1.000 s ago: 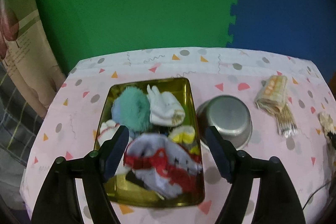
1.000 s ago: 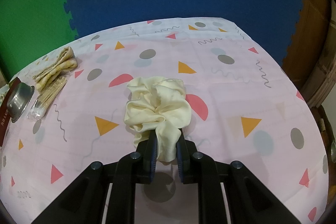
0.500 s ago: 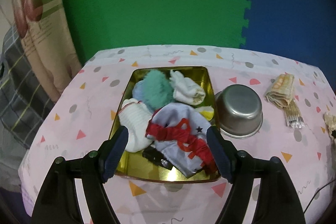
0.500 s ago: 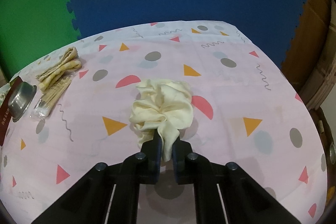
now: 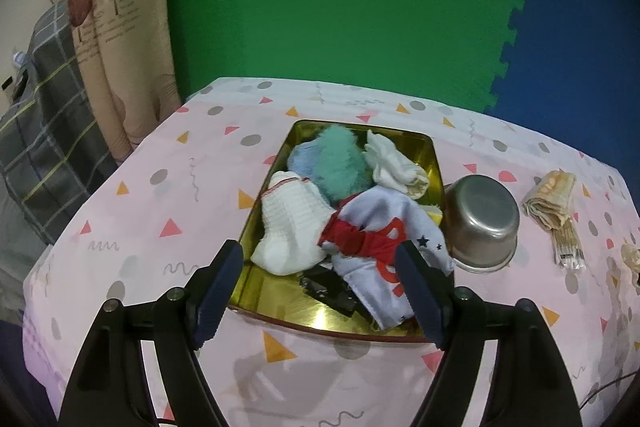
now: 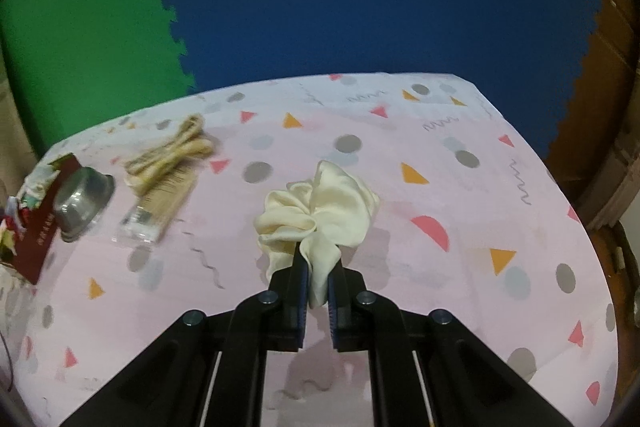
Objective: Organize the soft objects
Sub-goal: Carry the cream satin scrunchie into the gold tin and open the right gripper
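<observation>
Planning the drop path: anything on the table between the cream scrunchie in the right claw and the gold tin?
Yes. The right claw is shut on the cream scrunchie. Between it and the gold tin lie a packet of sticks, a folded cloth and an upturned steel bowl right beside the tin. The tin is already crowded with soft items.

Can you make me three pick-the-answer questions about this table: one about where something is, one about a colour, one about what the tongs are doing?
1. Where is the round steel bowl?
A. inside the tin
B. beside the gold rectangular tin
C. on the floor

2. What colour is the fluffy ball in the tin?
A. teal
B. orange
C. black

3. What are the right tongs doing?
A. standing open
B. pinching the cream satin scrunchie
C. holding the bowl

Answers: 1 B, bowl stands against the tin's outside wall. 2 A, its fur is teal. 3 B, cream cloth is squeezed between them.
</observation>
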`<state>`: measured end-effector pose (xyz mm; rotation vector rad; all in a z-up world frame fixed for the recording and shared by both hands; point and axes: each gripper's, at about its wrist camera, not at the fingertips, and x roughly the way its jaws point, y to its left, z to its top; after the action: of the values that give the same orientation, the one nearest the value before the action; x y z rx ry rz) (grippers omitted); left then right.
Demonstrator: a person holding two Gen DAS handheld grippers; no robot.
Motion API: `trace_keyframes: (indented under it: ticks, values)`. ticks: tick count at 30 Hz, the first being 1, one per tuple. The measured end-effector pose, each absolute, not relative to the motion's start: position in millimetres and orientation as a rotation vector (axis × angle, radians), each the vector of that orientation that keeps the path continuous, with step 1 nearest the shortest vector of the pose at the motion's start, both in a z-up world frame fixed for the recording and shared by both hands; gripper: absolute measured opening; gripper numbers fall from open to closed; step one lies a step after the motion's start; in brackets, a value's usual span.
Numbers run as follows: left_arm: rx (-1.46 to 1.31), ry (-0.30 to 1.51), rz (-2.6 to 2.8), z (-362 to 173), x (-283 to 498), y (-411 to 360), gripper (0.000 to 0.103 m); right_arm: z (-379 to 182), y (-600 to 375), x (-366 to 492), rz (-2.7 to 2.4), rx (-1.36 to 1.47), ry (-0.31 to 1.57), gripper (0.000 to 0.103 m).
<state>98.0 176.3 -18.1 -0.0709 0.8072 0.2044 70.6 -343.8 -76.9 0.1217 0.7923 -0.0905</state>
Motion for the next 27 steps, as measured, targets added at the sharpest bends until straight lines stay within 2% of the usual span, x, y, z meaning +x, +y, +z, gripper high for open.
trace_keyframes:
  ticks: [12,27]
  values:
    - [-0.141,0.814,0.277,-33.1,79.4,207.9,0.078,-42.0,-254.3,81.5,0.118,0.087,0.763,0.008]
    - [-0.206,0.828,0.362,-43.8,54.5,254.9,0.081,-7.7,-68.5,115.3,0.505,-0.023,0.74,0.008]
